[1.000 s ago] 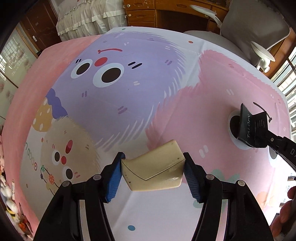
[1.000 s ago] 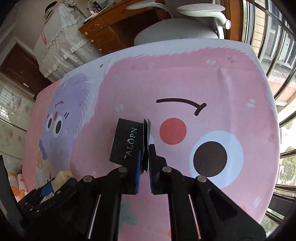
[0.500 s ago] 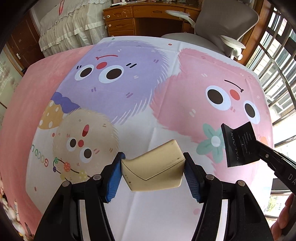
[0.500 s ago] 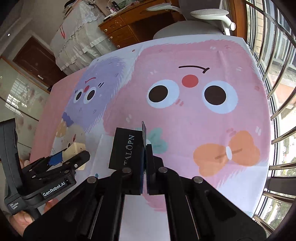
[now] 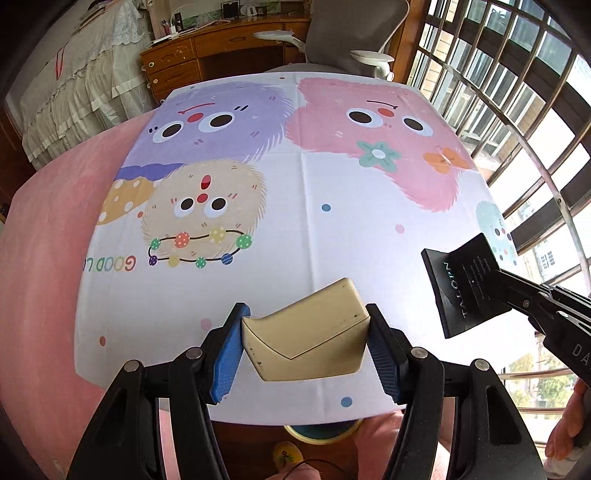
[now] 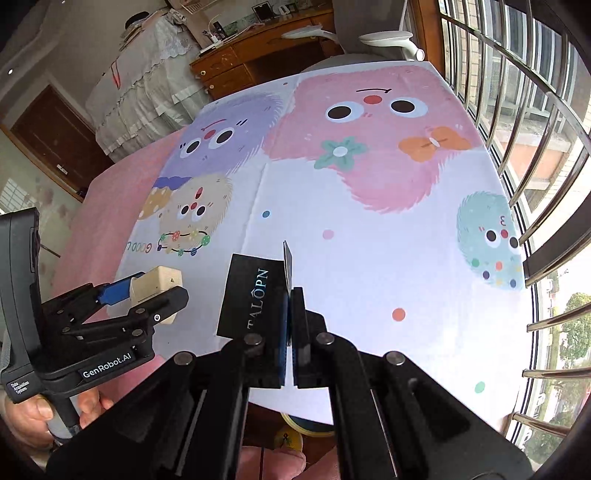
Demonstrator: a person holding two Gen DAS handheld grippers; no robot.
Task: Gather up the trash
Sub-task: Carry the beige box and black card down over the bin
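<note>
Beige box is clamped between left gripper pads, black carton is pinched flat in right gripper; both are held above the table near edge

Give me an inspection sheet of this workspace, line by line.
Surface: cartoon-monster tablecloth over a table; nothing lies on it.
Job's things: cream box held in the left gripper; black TALOPN carton, flattened, held in the right gripper. Both are lifted near the table's front edge.
Clutter: nothing seen on the cloth.
Grippers: left shut on the box's two sides with blue pads; right shut on a thin flap of the carton.
Cables: one thin dark cord on the floor.
Surroundings: round bin rim under the table edge, wooden desk, grey office chair, barred window, covered furniture.
</note>
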